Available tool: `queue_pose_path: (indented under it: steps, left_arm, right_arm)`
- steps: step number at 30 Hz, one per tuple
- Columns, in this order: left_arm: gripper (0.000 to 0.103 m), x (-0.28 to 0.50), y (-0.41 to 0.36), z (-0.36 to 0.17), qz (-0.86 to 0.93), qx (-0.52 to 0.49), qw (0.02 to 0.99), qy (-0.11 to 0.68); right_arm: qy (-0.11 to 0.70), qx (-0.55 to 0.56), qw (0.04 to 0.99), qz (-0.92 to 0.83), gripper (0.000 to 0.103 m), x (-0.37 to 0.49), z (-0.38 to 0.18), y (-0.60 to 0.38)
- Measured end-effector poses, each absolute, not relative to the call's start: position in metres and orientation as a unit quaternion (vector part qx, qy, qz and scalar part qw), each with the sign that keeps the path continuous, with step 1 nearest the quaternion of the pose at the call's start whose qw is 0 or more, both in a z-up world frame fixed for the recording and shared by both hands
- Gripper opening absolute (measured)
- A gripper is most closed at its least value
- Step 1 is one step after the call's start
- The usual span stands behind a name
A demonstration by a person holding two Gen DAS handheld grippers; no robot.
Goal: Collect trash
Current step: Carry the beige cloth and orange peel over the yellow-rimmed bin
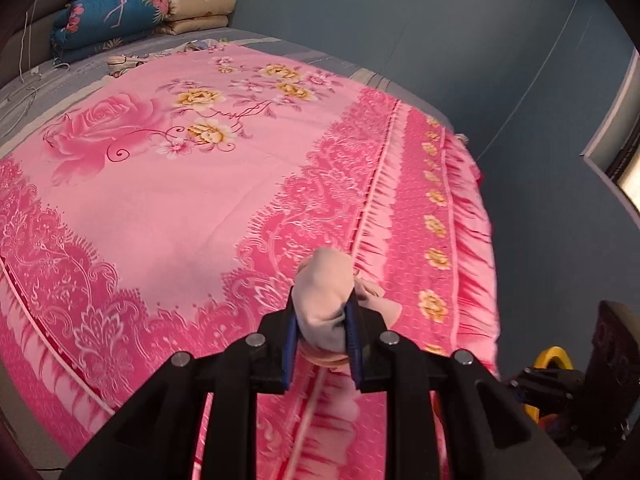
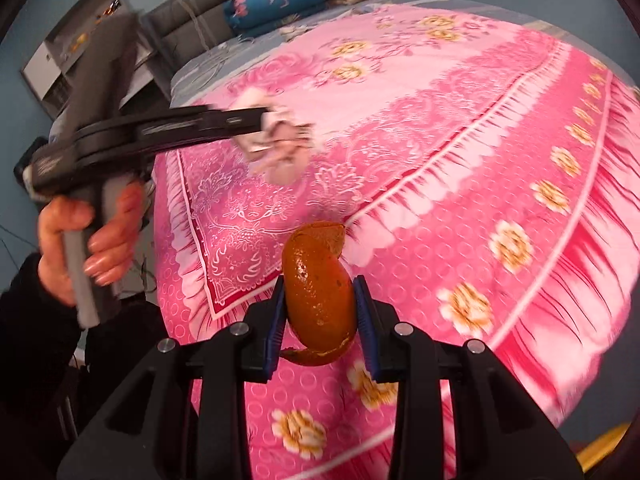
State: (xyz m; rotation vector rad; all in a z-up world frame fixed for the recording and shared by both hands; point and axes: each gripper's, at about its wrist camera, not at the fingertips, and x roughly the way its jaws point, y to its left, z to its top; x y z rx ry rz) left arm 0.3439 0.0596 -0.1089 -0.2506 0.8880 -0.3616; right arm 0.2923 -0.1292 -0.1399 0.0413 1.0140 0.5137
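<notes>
A crumpled pale tissue [image 1: 325,292] is pinched between the blue pads of my left gripper [image 1: 322,320], lifted off the pink floral bedsheet [image 1: 168,200]. In the right wrist view, my right gripper [image 2: 320,300] is shut on a curled piece of orange peel [image 2: 316,276], also held above the sheet [image 2: 460,160]. The same view shows the left gripper [image 2: 276,128] from the side, blurred, with the tissue [image 2: 280,152] at its tip and a person's hand [image 2: 80,240] on its handle.
Folded quilts [image 1: 120,16] are stacked at the head of the bed. The bed's edge [image 1: 480,240] drops to a blue-grey floor [image 1: 540,160]. A yellow object [image 1: 554,360] sits beside dark gear at the lower right. Shelving [image 2: 80,40] stands by the far wall.
</notes>
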Motion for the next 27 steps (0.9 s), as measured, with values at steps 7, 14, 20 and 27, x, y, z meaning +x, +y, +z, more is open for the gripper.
queue_pose_path:
  steps: [7, 14, 20, 27]
  left_arm:
    - [0.019, 0.291, 0.047, -0.072, -0.180, -0.121, 0.894, 0.391]
    - [0.019, 0.246, 0.022, -0.038, -0.197, -0.098, 0.910, 0.353]
    - [0.019, 0.213, -0.010, -0.014, -0.227, -0.079, 0.913, 0.329]
    - [0.019, 0.176, -0.044, 0.009, -0.256, -0.050, 0.919, 0.296]
  right_arm:
    - [0.437, 0.056, 0.870, 0.223, 0.031, 0.257, -0.107, -0.165]
    - [0.377, 0.085, 0.901, 0.195, 0.031, 0.221, -0.069, -0.201]
    - [0.324, 0.090, 0.924, 0.183, 0.031, 0.183, -0.034, -0.227]
    - [0.277, 0.098, 0.941, 0.168, 0.031, 0.147, -0.004, -0.252]
